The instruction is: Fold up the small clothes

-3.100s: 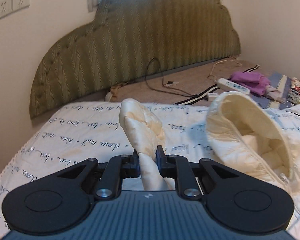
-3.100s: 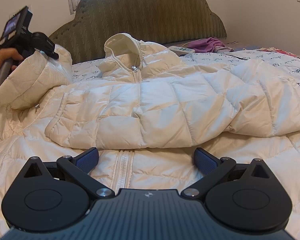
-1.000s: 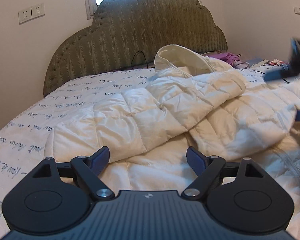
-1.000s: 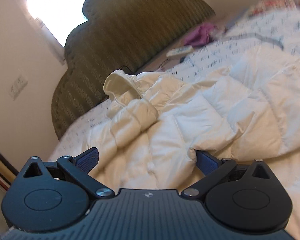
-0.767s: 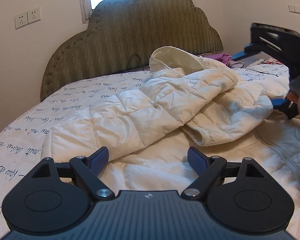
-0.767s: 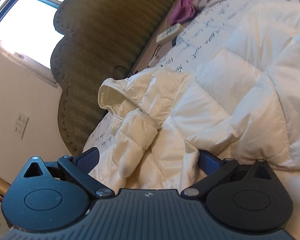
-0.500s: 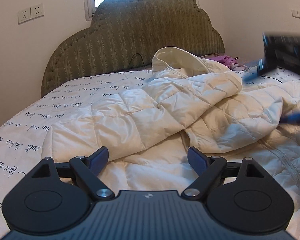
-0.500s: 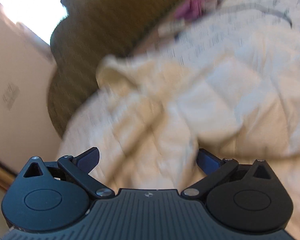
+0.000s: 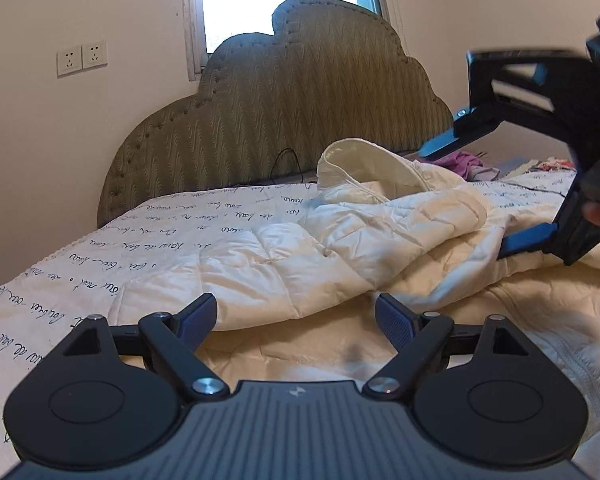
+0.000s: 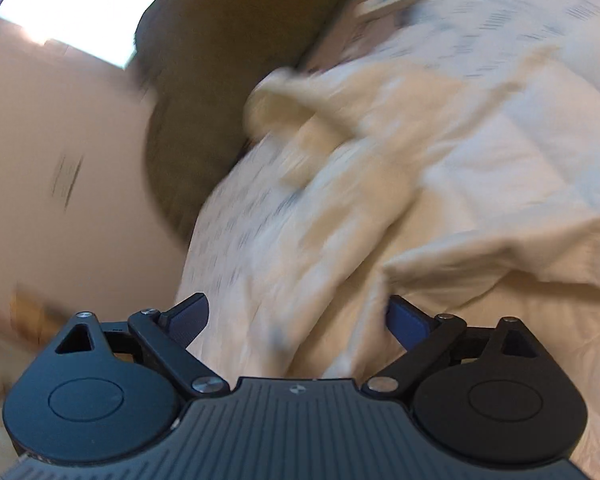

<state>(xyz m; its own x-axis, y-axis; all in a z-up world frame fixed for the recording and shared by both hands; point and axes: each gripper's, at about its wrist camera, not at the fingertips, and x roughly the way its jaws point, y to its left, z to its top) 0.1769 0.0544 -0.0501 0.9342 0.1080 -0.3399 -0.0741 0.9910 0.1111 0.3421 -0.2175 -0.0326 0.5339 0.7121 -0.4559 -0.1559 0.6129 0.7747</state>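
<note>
Both grippers, my left gripper (image 9: 296, 318) gaping empty and my right gripper (image 10: 298, 318) just narrowing slightly but wide around loose fabric, hover over the cream puffer jacket (image 9: 340, 240) sprawled on the bed (image 9: 140, 240): light, slippery, springy, best pinched at the hem.

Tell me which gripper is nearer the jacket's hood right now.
Right. The right gripper hangs open just beside the hood, over the folded sleeve. The left gripper sits open back at the jacket's near edge.

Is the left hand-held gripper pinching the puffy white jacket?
Apart. In the left wrist view the left hand-held gripper stands wide open, its fingers above the jacket without pinching it.
</note>
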